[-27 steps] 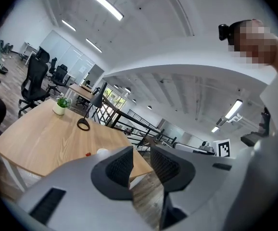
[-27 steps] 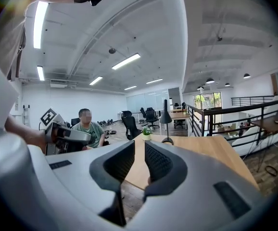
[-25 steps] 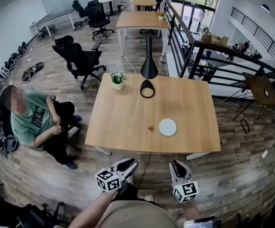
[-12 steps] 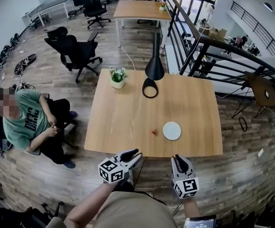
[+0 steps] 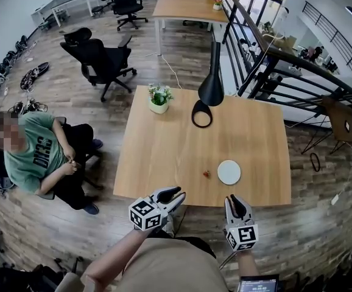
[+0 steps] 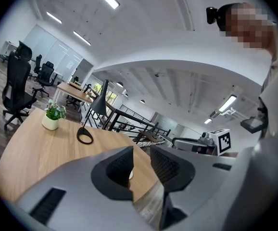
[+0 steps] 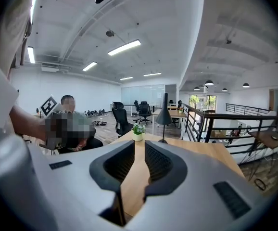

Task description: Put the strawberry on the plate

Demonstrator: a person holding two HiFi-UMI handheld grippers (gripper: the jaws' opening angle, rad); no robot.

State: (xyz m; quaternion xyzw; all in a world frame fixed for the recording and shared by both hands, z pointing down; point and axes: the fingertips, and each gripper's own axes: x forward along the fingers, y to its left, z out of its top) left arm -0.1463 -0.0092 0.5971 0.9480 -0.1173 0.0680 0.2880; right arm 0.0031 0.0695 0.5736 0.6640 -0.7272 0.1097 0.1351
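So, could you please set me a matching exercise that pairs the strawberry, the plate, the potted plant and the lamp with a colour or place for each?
Things:
1. strawberry
2. plate
3. potted plant
4. lamp

Descriptions:
A. green leaves in a white pot, on the far left part of the table
B. white, round and empty, close to the table's near edge
C. black, with a ring-shaped base
D. small and red, on bare wood just left of the plate

Pairs: 1-D, 2-B, 3-A, 4-C.
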